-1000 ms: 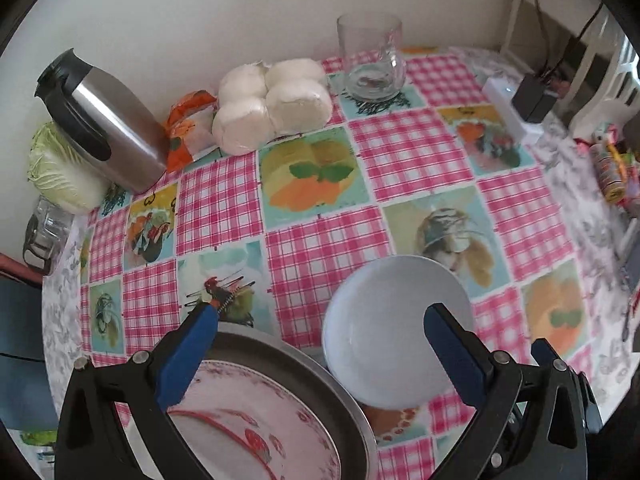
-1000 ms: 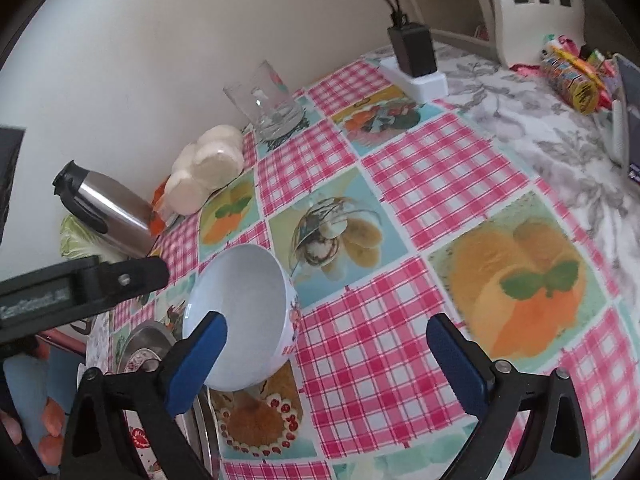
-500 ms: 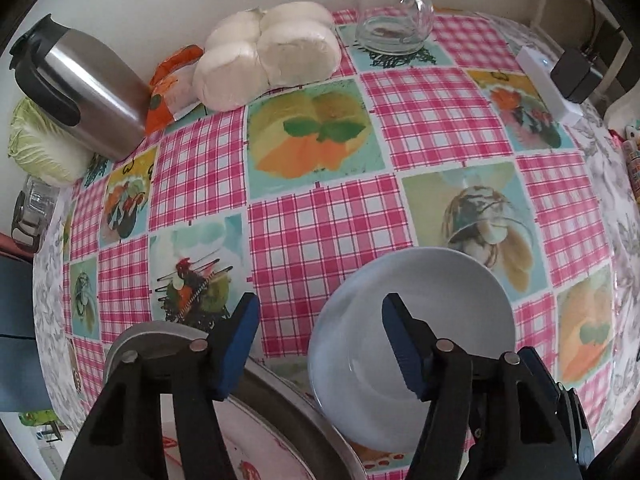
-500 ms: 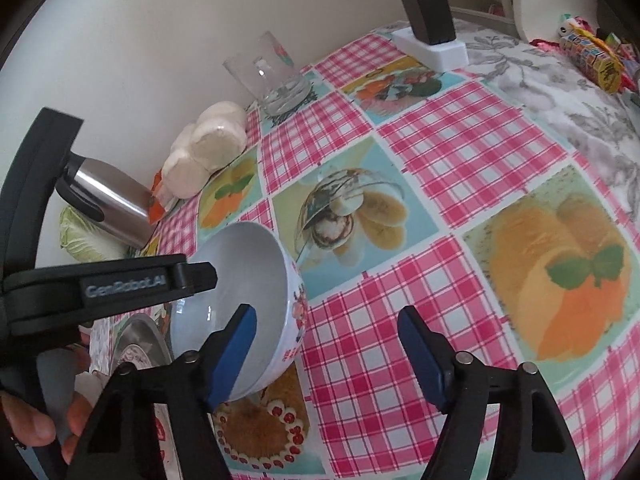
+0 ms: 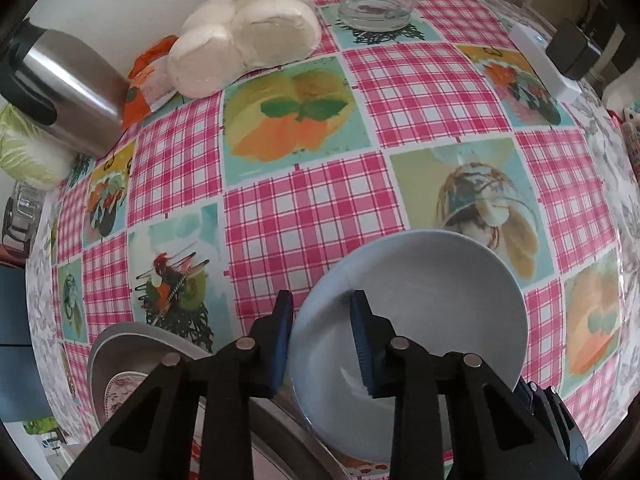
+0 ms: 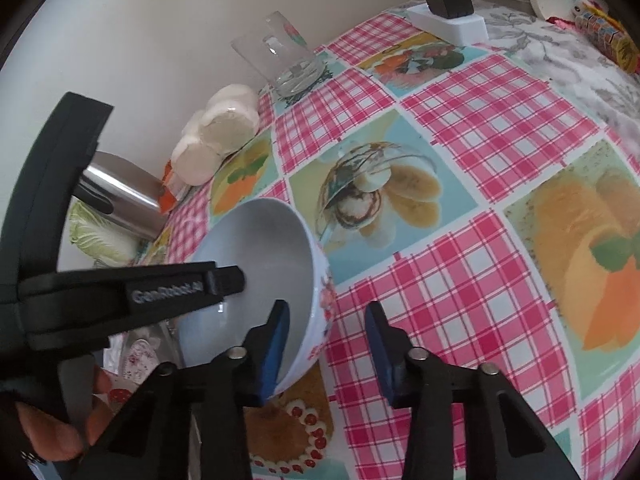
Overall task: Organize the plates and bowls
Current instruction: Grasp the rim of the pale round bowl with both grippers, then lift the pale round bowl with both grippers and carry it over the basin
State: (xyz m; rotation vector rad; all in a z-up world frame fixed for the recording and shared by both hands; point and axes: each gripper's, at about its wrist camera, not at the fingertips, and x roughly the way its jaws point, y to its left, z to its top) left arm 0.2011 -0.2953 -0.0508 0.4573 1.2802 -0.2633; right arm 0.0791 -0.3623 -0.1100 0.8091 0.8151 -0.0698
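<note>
A white bowl with a flower-printed outside stands on the checked tablecloth. Its near edge lies against a steel dish that holds a red-patterned plate. My left gripper straddles the bowl's left rim, one pad outside and one inside, and its jaws are closing. A strip of the bowl's inside still shows beside the inner pad. My right gripper straddles the opposite rim and is closing too, its outer pad still clear of the wall. One left finger reaches over the bowl.
Along the wall stand a steel flask, a cabbage, bagged white buns, an orange packet and a glass mug. A power strip with a black adapter lies far right. A hand grips the left tool.
Both grippers sank toward the bowl. Their jaws narrowed from wide open to a small gap, and each now stands astride one side of the bowl's rim.
</note>
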